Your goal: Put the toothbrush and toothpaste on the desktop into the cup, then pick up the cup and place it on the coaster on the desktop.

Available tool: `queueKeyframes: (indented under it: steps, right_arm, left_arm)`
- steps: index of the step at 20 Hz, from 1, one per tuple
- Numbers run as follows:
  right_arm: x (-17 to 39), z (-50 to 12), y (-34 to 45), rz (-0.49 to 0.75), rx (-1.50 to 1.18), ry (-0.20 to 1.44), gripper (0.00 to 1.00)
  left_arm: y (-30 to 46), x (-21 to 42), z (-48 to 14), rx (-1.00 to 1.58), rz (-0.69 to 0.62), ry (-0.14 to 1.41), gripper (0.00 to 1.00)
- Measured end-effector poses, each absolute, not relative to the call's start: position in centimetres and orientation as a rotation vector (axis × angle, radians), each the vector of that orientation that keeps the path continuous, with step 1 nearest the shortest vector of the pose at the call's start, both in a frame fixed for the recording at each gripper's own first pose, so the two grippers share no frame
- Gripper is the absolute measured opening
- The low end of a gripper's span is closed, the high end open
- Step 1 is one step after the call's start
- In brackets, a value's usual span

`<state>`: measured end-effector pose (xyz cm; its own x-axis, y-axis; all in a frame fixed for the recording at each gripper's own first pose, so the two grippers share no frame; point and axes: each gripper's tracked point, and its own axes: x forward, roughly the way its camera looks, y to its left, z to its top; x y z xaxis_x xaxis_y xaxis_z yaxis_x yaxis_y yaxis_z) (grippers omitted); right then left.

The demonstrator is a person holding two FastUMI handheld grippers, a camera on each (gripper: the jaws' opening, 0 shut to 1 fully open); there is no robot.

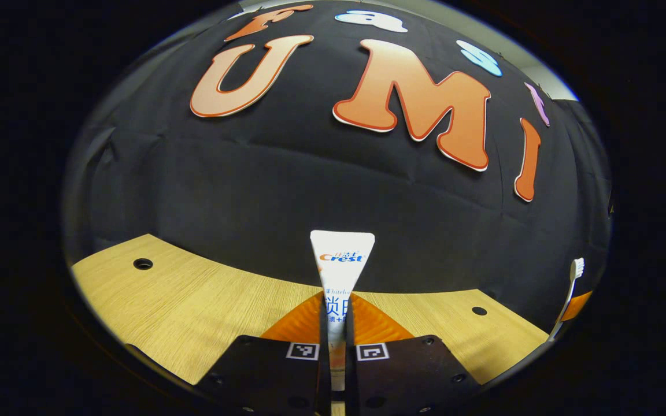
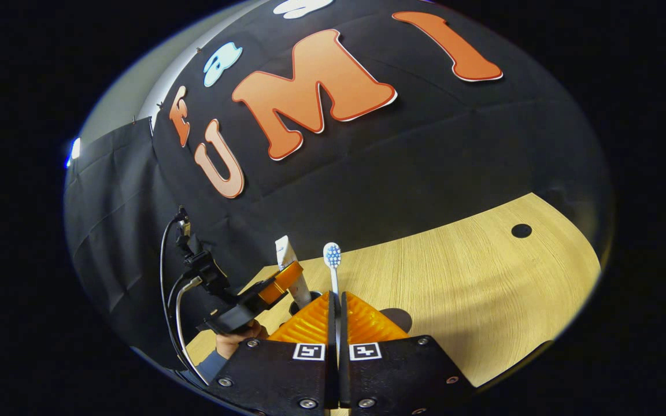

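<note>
Left gripper view: the left gripper pinches the toothpaste upright. Right gripper pinches the toothbrush; both likely need lowering into the cup.

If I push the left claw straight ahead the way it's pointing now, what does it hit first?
Probably nothing close: beyond the toothpaste clamped in the left claw, the line crosses bare desktop toward the black cloth wall. How far off the wall stands is unclear.
</note>
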<state>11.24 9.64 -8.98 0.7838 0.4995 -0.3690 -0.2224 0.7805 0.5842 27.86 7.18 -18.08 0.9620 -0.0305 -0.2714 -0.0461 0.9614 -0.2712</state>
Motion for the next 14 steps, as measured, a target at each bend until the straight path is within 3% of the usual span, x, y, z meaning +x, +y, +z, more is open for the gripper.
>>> queueKeyframes:
  steps: [3,6,7,12,14]
  right_arm:
    - [11.5,-8.8,9.9,0.418,0.546,0.541,0.01]
    - [11.5,-8.6,10.1,0.42,0.544,0.541,0.01]
    - [11.2,-8.4,10.2,0.427,0.543,0.539,0.01]
    - [10.2,-7.6,11.0,0.436,0.518,0.535,0.01]
    - [10.0,-7.5,11.3,0.439,0.515,0.532,0.02]
  left_arm:
    - [6.4,27.3,-19.7,-0.28,-0.009,0.333,0.11]
    - [5.6,26.1,-20.1,-0.282,-0.05,0.38,0.22]
    - [5.9,25.9,-20.4,-0.271,-0.047,0.395,0.31]
    - [6.7,23.8,-18.9,-0.244,-0.044,0.371,0.55]
    - [7.0,22.8,-17.5,-0.22,-0.047,0.352,0.74]
